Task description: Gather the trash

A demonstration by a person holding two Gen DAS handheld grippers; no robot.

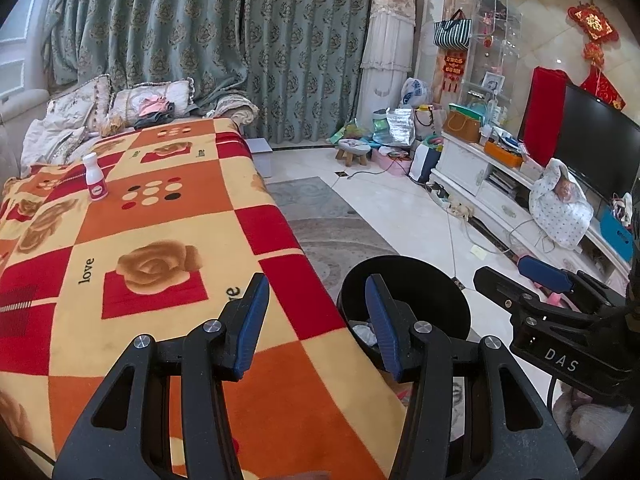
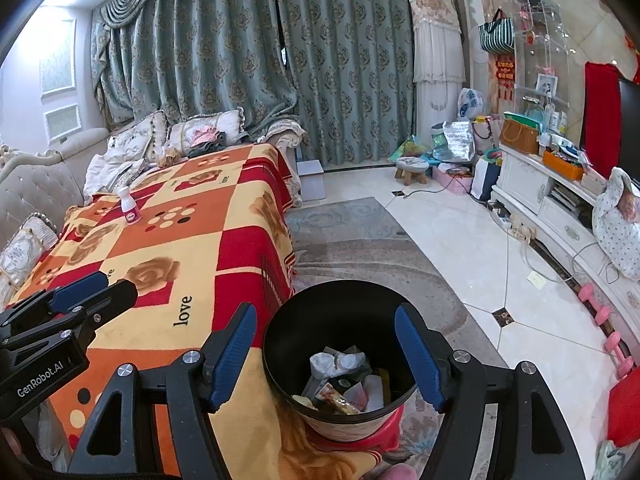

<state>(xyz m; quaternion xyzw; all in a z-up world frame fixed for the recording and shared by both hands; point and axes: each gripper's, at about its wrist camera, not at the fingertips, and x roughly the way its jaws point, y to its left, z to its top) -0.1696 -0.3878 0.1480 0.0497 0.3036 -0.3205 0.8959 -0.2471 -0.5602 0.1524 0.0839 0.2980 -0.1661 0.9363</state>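
Note:
A white bottle with a pink label (image 1: 95, 178) (image 2: 130, 206) stands upright on the far left part of the table, on a red, orange and yellow blanket (image 1: 160, 240). Beside the table's near corner stands a black bin (image 2: 276, 344) (image 1: 424, 292) with crumpled paper and wrappers (image 2: 340, 376) inside. My left gripper (image 1: 317, 284) (image 2: 118, 282) hovers open over the blanket's edge, nothing between its fingers. Over the bin, my right gripper (image 2: 325, 312) (image 1: 508, 270) also stands open and holds nothing.
A sofa with cushions (image 2: 136, 140) runs behind the table. A grey rug (image 2: 360, 240) lies on the tiled floor. On the right are a white TV cabinet (image 2: 532, 188), cables, pink dumbbells (image 2: 600, 312), a small stool (image 2: 412, 170) and bags by the curtain.

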